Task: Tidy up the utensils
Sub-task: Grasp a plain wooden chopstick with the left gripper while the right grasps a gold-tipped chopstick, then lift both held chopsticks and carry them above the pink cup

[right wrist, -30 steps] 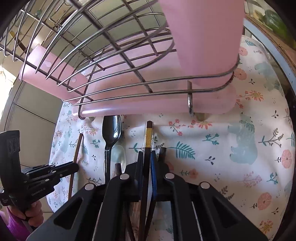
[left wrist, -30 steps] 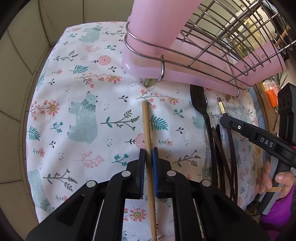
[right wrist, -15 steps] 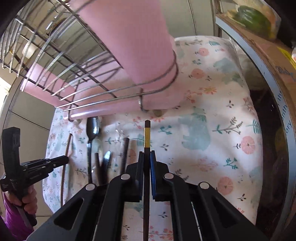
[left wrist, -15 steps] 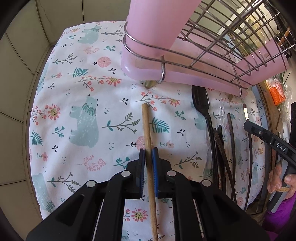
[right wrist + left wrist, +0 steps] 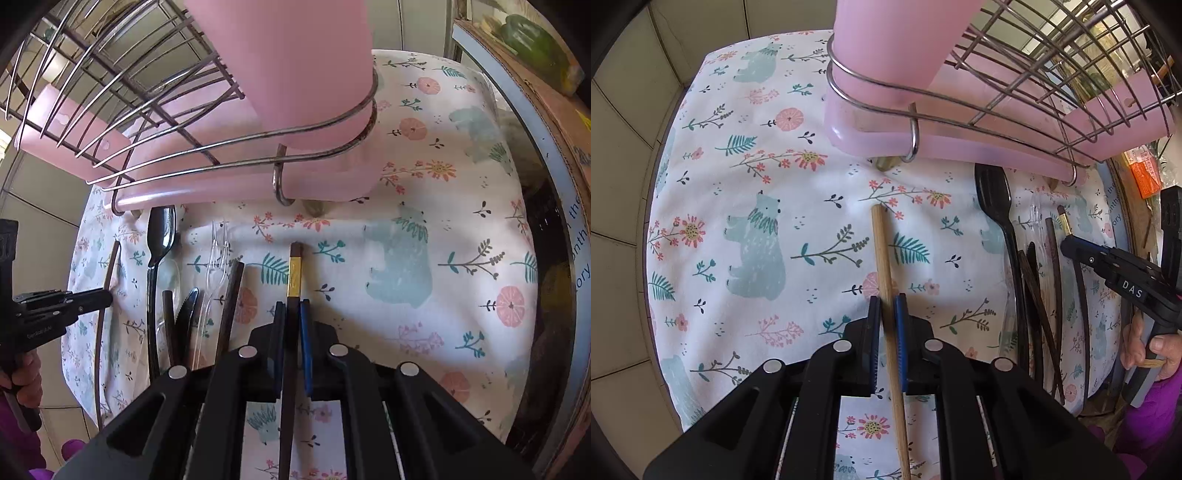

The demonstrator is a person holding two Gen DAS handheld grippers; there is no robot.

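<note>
My left claw (image 5: pixel 886 314) grips a bamboo chopstick (image 5: pixel 882 251); right claw (image 5: pixel 293 317) grips a dark chopstick (image 5: pixel 295 273). Both lower ends run out of frame. Remaining utensils (image 5: pixel 173 295) lie on the bench cloth (image 5: pixel 424 258), partly hidden by claws.

Both tongs (image 5: pixel 886 306) (image 5: pixel 292 310) clamped, pointing down.

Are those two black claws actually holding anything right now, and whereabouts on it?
Yes. The left gripper pinches a pale wooden chopstick partway along its shaft. The right gripper pinches a dark chopstick just below its gold band.
</note>
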